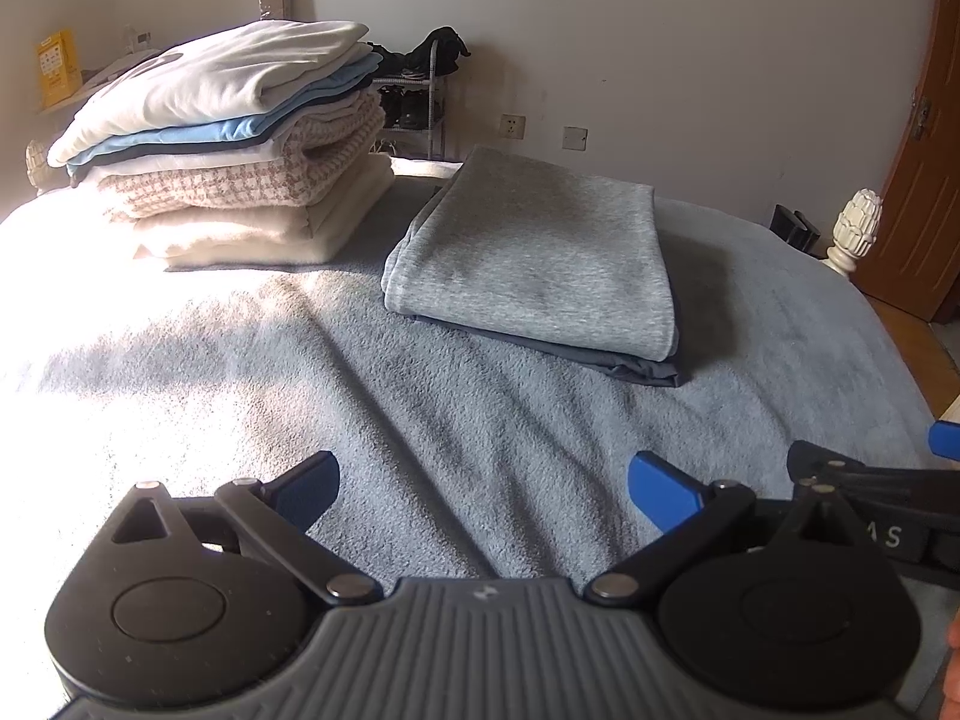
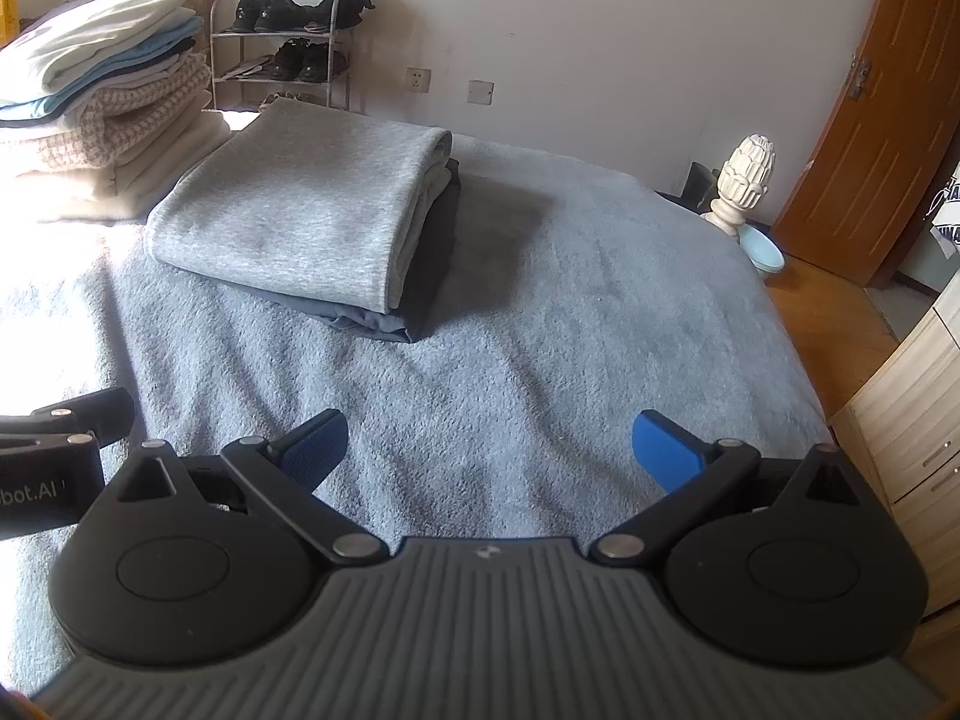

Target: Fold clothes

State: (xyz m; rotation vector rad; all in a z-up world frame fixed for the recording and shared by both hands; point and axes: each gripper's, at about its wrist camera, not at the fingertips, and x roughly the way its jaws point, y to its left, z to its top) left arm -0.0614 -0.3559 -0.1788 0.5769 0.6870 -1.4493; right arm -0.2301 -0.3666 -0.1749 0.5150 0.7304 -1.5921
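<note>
Both the left gripper (image 1: 483,489) and right gripper (image 2: 489,450), jaws apart and empty, could nudge the grey fold (image 1: 534,258) mid-bed (image 1: 420,420), seemingly finished, skewing it.

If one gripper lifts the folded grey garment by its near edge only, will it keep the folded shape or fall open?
It would probably fall open: the grey garment looks like soft knit with loose layers visible at its side. It seems fairly thick, so likely somewhat heavy and droopy. Pushed instead, it may drag on the fleecy blanket and shift the dark garment beneath it.
</note>
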